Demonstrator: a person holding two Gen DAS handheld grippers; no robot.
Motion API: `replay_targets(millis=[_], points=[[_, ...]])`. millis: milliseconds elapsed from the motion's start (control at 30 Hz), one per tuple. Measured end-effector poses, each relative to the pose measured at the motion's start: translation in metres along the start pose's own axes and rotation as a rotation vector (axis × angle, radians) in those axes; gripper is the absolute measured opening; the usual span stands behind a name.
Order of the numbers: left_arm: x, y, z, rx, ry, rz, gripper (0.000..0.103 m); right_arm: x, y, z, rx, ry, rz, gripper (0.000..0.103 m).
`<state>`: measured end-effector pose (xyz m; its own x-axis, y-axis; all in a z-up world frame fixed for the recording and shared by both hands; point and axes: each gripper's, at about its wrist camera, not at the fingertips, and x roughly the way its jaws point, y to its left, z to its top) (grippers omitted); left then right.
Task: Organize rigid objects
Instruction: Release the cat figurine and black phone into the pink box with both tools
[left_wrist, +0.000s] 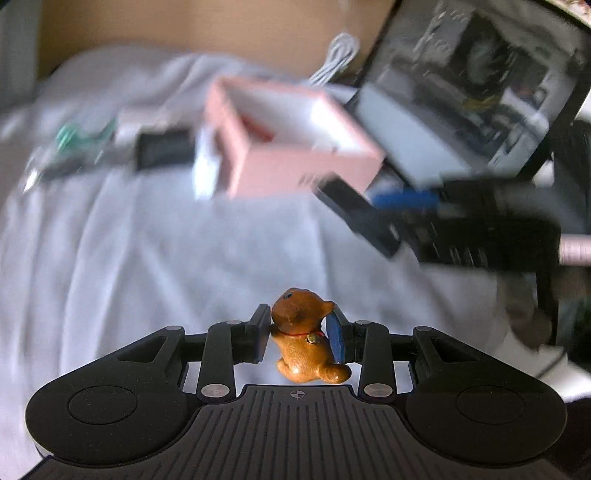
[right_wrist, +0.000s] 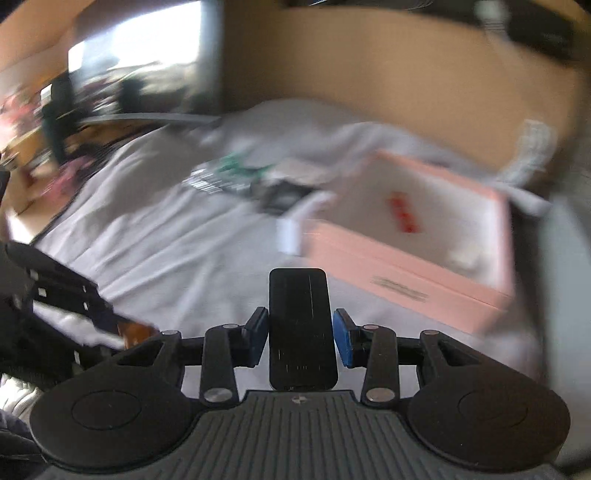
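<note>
a small brown bear figurine (left_wrist: 300, 334) is pinched between the narrowed pads of the left gripper (left_wrist: 301, 338), held up over the pale sheet (left_wrist: 147, 258) short of the open pink box (left_wrist: 295, 144). a flat black rectangular block (right_wrist: 302, 328) is clamped upright between the blue pads of the right gripper (right_wrist: 301, 338), its jaws drawn in around it. the pink box (right_wrist: 417, 243) is seen ahead and to the right, with blurred clutter lying on the sheet beyond it.

A glossy orange-brown animal figurine (left_wrist: 303, 336) wears a thin red collar with a gold bell. The open cardboard box (left_wrist: 295, 147) far behind is pale pink outside, white inside. A plain glossy black rectangular slab (right_wrist: 301, 328) sits between blue rubber pads (right_wrist: 341, 343), above pale grey-white cloth (left_wrist: 147, 258).
</note>
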<state>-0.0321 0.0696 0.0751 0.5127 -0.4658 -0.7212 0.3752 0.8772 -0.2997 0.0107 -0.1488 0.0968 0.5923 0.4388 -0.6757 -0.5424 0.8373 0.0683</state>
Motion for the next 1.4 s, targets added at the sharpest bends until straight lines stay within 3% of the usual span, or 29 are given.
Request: replay_targets(millis=[100, 267, 367, 433, 500, 567, 633, 733, 933, 1100, 1200, 1267, 1400], points=[[0.003, -0.006, 0.046, 0.03, -0.063, -0.033, 0.037, -0.023, -0.019, -0.011, 0.059, -0.021, -0.086, 0.038], [0.016, -0.031, 0.137, 0.124, -0.177, -0.015, 0.037, -0.047, -0.032, -0.023, 0.123, -0.048, -0.166, 0.038], [0.03, -0.037, 0.188, 0.109, -0.248, -0.023, 0.037, -0.053, -0.033, -0.024, 0.153, -0.055, -0.197, 0.038], [0.049, -0.038, 0.212, 0.123, -0.224, 0.004, 0.04, -0.055, -0.033, -0.026, 0.168, -0.055, -0.219, 0.038], [0.07, -0.038, 0.227, 0.123, -0.204, 0.091, 0.037, -0.056, -0.032, -0.025, 0.177, -0.055, -0.237, 0.038], [0.086, -0.031, 0.231, 0.075, -0.182, 0.072, 0.037, -0.055, -0.033, -0.025, 0.181, -0.057, -0.252, 0.038], [0.095, -0.022, 0.226, 0.037, -0.185, 0.036, 0.037, -0.058, -0.032, -0.026, 0.19, -0.057, -0.26, 0.038], [0.09, -0.01, 0.21, 0.037, -0.245, 0.041, 0.037, -0.054, -0.037, -0.021, 0.202, -0.052, -0.261, 0.038], [0.051, 0.026, 0.144, 0.023, -0.28, 0.036, 0.037, -0.04, -0.056, 0.018, 0.211, -0.086, -0.211, 0.038], [0.025, 0.066, 0.085, -0.05, -0.221, 0.109, 0.037, -0.016, -0.074, 0.08, 0.141, -0.164, -0.238, 0.038], [0.02, 0.086, 0.057, -0.086, -0.165, 0.171, 0.037, 0.011, -0.092, 0.11, 0.131, -0.16, -0.226, 0.039], [0.018, 0.097, 0.041, -0.102, -0.131, 0.226, 0.037, 0.031, -0.097, 0.12, 0.129, -0.147, -0.228, 0.058], [0.008, 0.118, 0.019, -0.153, -0.1, 0.284, 0.037, 0.053, -0.096, 0.114, 0.164, -0.132, -0.202, 0.064]])
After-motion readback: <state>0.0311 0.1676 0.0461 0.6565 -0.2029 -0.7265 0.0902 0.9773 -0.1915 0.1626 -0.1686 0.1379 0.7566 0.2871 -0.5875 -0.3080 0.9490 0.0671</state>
